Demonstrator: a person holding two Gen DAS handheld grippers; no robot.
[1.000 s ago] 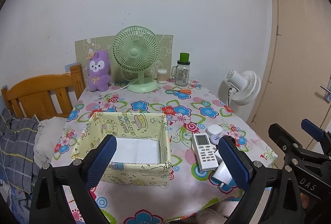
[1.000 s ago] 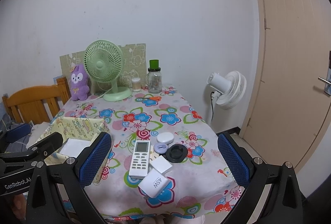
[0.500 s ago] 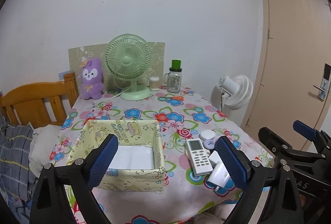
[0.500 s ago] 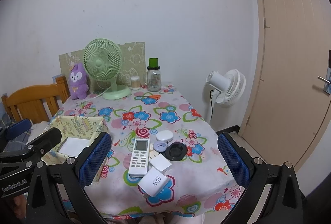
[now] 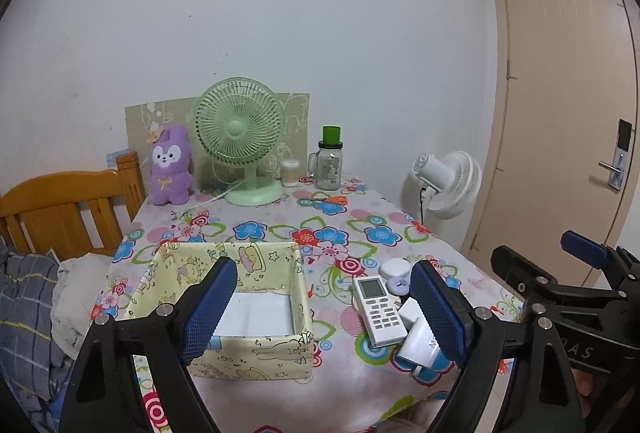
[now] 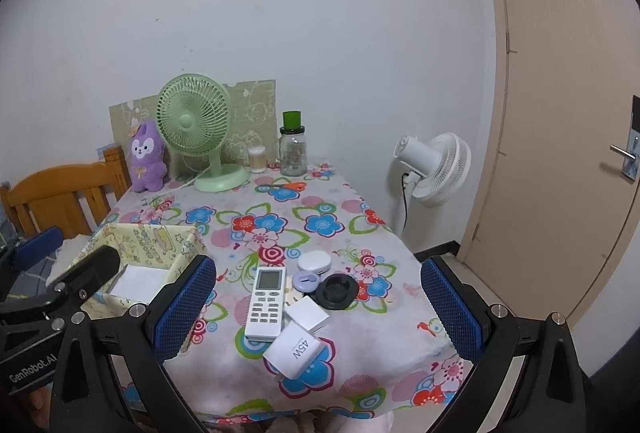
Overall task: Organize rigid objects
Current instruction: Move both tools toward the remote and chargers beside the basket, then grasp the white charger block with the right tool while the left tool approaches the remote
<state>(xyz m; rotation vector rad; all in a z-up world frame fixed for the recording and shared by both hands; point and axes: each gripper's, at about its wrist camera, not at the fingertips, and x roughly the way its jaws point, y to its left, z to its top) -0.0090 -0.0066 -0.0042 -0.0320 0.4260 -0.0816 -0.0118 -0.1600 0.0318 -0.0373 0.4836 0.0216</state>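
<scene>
A yellow fabric box [image 5: 280, 353] stands on the floral table, holding only a white sheet. To its right lie a white remote [image 6: 266, 303], a 45W charger [image 6: 294, 349], a white cube plug [image 6: 307, 315], a black ring [image 6: 337, 290], a lilac case [image 6: 306, 280] and a white oval case [image 6: 314, 260]. My left gripper [image 5: 324, 309] hovers before the box; its jaws are closing with nothing between them. My right gripper [image 6: 318, 305] hangs open in front of the remote [image 5: 378, 309] and touches nothing.
At the table's back stand a green desk fan [image 5: 238, 137], a purple plush [image 5: 170, 167], a cotton-swab jar [image 5: 290, 172] and a green-lidded glass mug [image 5: 330, 165]. A wooden chair [image 5: 60, 205] is on the left. A white floor fan [image 6: 434, 167] and a door [image 6: 560, 113] are on the right.
The left view has tipped upward, so the table sits lower in it. The left jaws have come a little closer together. The right gripper has not moved.
</scene>
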